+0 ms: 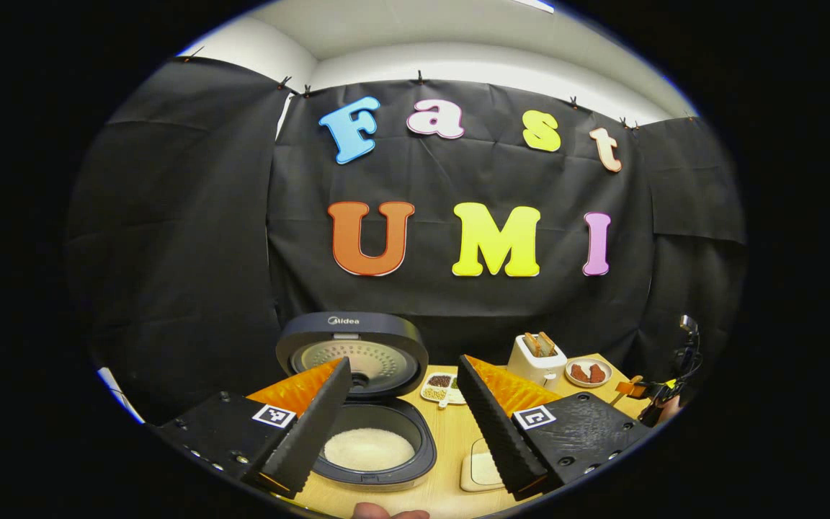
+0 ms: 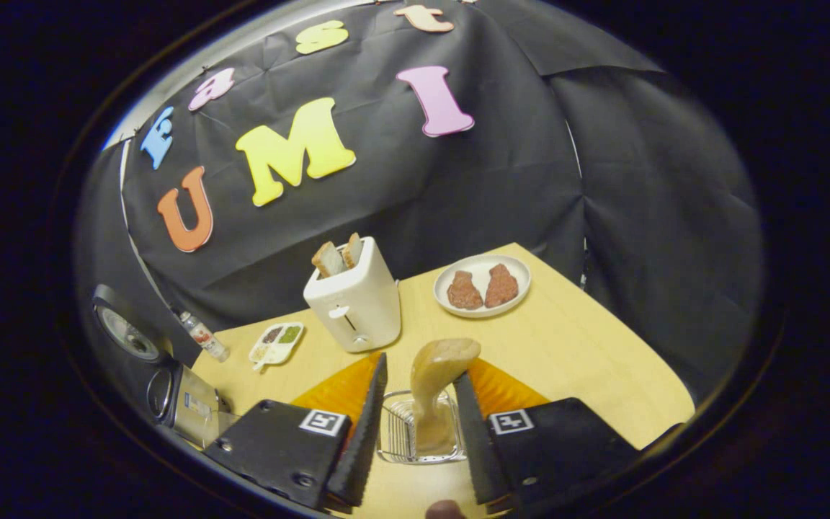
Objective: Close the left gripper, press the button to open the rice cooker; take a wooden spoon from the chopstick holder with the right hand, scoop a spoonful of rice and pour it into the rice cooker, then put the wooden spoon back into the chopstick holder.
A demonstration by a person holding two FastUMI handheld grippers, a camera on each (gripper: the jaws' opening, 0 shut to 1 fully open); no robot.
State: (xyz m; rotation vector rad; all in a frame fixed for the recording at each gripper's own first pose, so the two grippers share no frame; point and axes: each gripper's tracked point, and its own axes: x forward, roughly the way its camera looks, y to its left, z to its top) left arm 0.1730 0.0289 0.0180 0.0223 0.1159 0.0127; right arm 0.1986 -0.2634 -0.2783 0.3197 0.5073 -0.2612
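Note:
The rice cooker (image 1: 375, 461) stands open on the table, lid (image 1: 351, 353) raised, with white rice (image 1: 368, 448) in its pot. My left gripper (image 1: 408, 432) is open wide just in front of the pot, nothing between its fingers. In the right gripper view the wooden spoon (image 2: 438, 375) stands upright, bowl end up, in the wire chopstick holder (image 2: 397, 432). My right gripper (image 2: 418, 432) is open, one finger on each side of the spoon, with a gap on the left side. The right gripper (image 1: 663, 396) also shows far off at the table's right edge.
A white toaster (image 2: 354, 299) with two slices stands mid-table, with a plate of meat pieces (image 2: 483, 286) to its right and a small compartment tray (image 2: 277, 343) to its left. A small bottle (image 2: 202, 336) stands by the cooker. A shallow white dish (image 1: 483, 468) lies beside the cooker.

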